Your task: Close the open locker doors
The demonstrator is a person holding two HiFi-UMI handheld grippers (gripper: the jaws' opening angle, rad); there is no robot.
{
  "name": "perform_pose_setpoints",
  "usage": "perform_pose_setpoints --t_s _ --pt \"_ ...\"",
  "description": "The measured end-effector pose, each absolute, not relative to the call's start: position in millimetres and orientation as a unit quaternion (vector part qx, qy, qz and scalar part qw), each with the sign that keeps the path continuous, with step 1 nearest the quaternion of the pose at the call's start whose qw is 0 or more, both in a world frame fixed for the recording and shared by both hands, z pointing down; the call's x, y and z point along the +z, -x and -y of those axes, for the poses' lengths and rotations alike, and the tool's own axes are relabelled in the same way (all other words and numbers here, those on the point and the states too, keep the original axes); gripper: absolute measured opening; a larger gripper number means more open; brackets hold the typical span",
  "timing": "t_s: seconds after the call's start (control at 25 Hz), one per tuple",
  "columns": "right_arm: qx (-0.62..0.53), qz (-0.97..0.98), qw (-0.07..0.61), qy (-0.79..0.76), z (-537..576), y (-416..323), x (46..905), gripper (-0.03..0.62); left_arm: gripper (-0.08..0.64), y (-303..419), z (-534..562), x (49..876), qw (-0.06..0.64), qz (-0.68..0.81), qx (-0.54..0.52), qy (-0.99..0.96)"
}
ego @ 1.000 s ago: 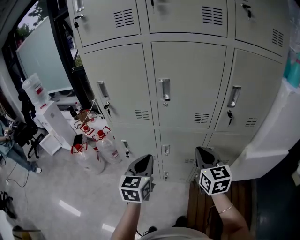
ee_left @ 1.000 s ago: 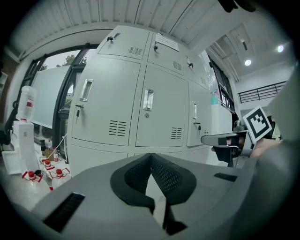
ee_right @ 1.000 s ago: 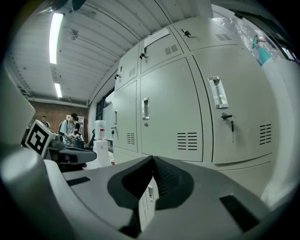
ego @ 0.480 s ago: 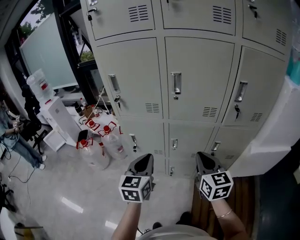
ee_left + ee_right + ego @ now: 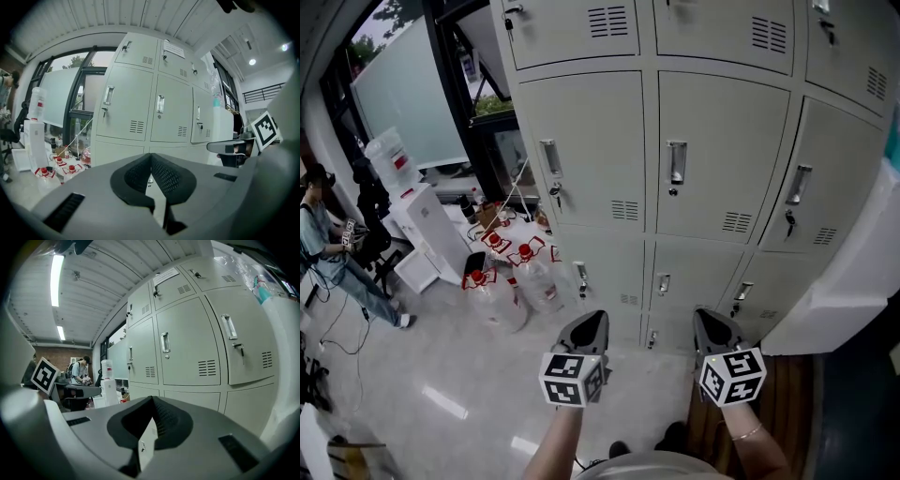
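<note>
A bank of pale grey lockers (image 5: 722, 159) fills the upper head view; every door I can see there lies flush, with handles and keys in place. Both grippers hang low in front of the bottom row, apart from the doors. My left gripper (image 5: 590, 324) is shut with nothing in it; its tips meet in the left gripper view (image 5: 150, 156). My right gripper (image 5: 711, 324) has its tips together in the right gripper view (image 5: 151, 400), the jaws just starting to open, nothing between them.
Large water bottles with red caps (image 5: 502, 300) lie on the floor left of the lockers, beside a white water dispenser (image 5: 431, 234). A person (image 5: 333, 253) stands at the far left. A pale bulky panel (image 5: 853, 281) juts out at the right, above a wooden strip (image 5: 787, 403).
The lockers have slid rightward and down in the head view as the view turned left, showing more of the window side. Both grippers keep their places in the frame.
</note>
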State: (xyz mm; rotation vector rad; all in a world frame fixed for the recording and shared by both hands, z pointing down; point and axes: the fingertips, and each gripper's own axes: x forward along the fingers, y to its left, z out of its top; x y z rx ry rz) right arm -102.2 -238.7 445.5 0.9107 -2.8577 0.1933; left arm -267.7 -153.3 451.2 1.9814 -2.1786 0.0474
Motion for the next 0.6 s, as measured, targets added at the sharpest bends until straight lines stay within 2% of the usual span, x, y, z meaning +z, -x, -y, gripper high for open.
perform_pose_setpoints --t_s 0.6 --pt "0.066 0.949 0.084 -0.298 239 124 455 0.000 0.020 289 152 453 0.101 0.741 0.005 -0.664"
